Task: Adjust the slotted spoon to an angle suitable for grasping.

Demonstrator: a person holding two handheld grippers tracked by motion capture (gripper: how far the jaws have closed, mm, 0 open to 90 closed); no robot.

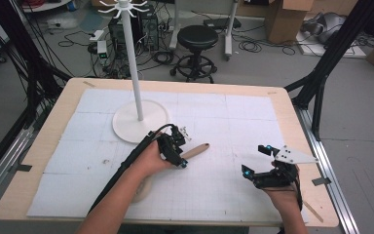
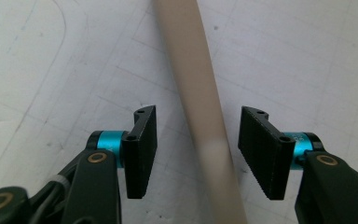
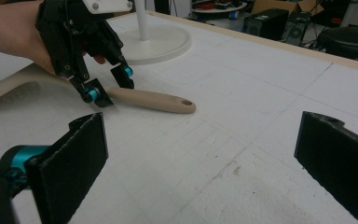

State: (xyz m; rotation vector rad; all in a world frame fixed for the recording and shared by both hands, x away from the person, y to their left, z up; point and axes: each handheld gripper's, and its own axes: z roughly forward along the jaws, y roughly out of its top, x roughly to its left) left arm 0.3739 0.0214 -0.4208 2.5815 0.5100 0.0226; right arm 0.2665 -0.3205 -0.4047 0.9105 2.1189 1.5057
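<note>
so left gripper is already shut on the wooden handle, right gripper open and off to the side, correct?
Not quite. The left gripper is open: in the left gripper view its jaws straddle the wooden handle with a gap on each side, not clamped on it. The rest holds: the right gripper is open and off to the side.

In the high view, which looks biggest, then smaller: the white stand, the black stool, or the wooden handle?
1. White stand: tallest, with a wide round base.
2. Black stool: looks smaller, but it stands farther off on the floor, so its true size is unsure.
3. Wooden handle: smallest part showing, between the left gripper jaws.
</note>
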